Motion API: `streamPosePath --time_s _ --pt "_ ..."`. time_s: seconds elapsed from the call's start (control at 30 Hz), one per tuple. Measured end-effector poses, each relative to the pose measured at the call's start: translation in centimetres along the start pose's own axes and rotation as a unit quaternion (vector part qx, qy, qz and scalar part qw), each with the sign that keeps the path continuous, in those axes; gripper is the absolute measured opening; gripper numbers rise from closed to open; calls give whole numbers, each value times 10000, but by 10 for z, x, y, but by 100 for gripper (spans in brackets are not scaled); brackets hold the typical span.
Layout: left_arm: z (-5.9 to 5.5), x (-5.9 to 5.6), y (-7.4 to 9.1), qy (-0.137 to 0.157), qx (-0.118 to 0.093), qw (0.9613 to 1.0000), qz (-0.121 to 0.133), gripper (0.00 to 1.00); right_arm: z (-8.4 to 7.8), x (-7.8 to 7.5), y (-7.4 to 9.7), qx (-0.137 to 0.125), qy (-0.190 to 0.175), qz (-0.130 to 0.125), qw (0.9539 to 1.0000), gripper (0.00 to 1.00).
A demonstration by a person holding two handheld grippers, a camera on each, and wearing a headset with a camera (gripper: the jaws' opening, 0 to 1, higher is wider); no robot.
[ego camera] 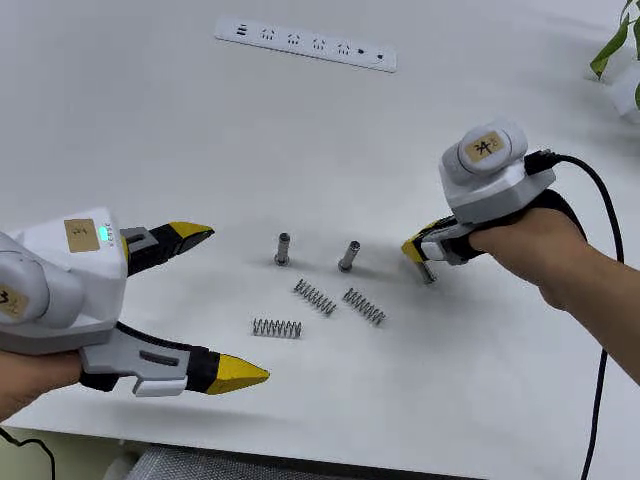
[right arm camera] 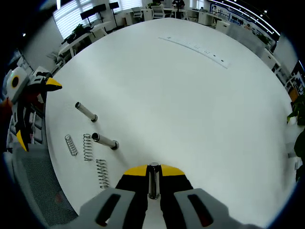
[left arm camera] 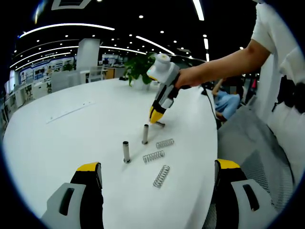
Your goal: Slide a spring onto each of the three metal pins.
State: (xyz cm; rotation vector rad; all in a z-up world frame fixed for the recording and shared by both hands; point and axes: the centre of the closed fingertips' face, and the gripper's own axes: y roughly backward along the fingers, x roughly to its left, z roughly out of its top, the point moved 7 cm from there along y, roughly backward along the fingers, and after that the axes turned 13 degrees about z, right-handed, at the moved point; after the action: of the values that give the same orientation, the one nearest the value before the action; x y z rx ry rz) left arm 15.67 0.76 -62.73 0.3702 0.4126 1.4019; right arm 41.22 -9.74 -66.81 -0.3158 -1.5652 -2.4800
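Observation:
Two metal pins [ego camera: 283,248] [ego camera: 349,255] stand upright on the white table [ego camera: 150,130]. Just in front of them lie three loose springs [ego camera: 277,327] [ego camera: 314,296] [ego camera: 364,306]. My right gripper [ego camera: 420,250] is shut on the third pin [ego camera: 427,272], its lower end close to the table, to the right of the standing pair. The right gripper view has that pin [right arm camera: 153,179] clamped between the yellow tips. My left gripper [ego camera: 215,303] is wide open at the lower left, nothing between its fingers. In the left gripper view the springs [left arm camera: 161,175] and pins [left arm camera: 126,151] lie ahead.
A white power strip [ego camera: 305,42] lies at the far side of the table. A green plant [ego camera: 615,45] stands at the far right corner. A black cable [ego camera: 603,210] trails from the right gripper. The table's near edge [ego camera: 300,455] runs just behind the left gripper.

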Motion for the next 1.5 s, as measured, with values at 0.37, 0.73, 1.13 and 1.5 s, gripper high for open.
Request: streamPosePath --time_s 0.37,0.73,1.13,1.5 --pt "2 -4 -1 -48 31 10000 -53 100 -1 7 10 -244 116 15 9996 9" --pt "3 -6 -1 -91 72 9999 -93 100 -6 6 15 -417 158 9 9990 9" --pt "3 -6 0 -133 90 9998 -94 100 -11 7 20 -564 183 28 9982 9" --pt "-1 -4 0 -172 116 9997 -114 100 -17 10 22 -679 205 23 9975 9"
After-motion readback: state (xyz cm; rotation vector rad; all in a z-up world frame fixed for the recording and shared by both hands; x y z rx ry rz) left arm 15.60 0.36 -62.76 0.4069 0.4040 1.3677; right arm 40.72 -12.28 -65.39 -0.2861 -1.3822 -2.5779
